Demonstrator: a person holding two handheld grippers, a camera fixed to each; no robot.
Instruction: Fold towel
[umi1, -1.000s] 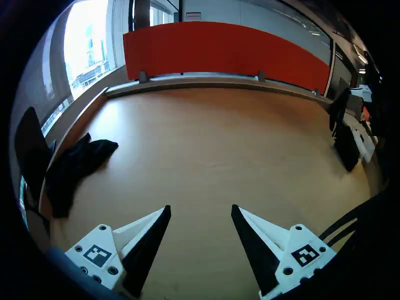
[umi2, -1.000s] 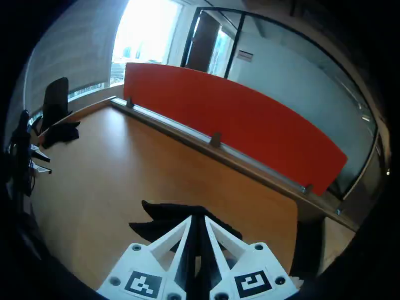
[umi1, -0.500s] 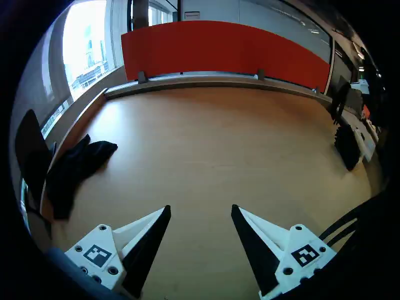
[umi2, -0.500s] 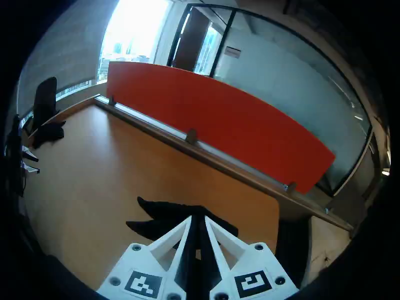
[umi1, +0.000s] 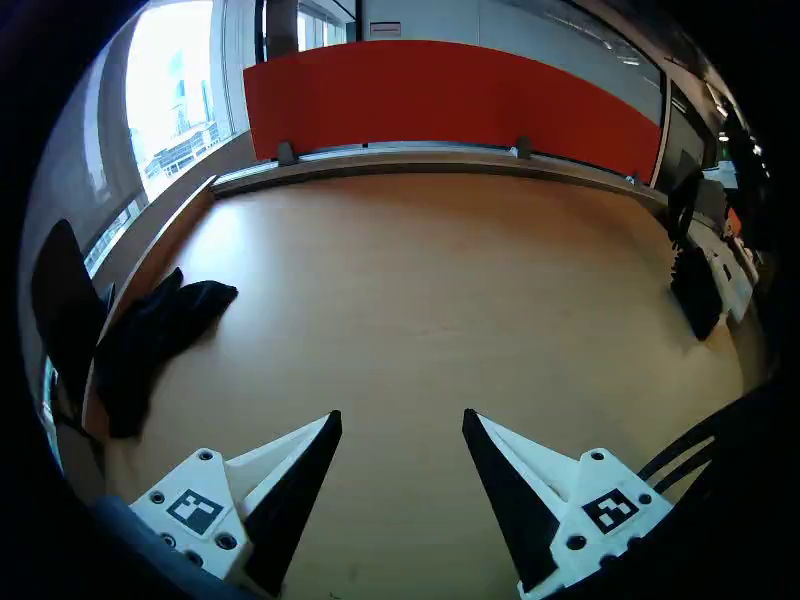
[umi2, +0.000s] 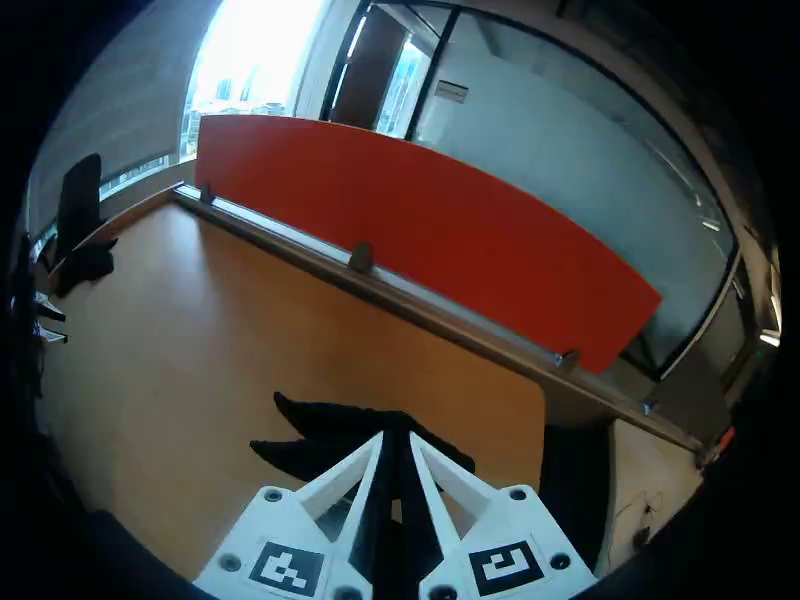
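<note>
My right gripper (umi2: 397, 442) is pinched tight on the black towel (umi2: 330, 440). My left gripper (umi1: 400, 420) hangs spread above the desk (umi1: 430, 270).

My right gripper (umi2: 397, 440) swings toward 3 o'clock. In its view the red partition (umi2: 430, 230) now slides toward 9 o'clock, and the table (umi2: 200, 330) end comes closer at 4 o'clock.
</note>
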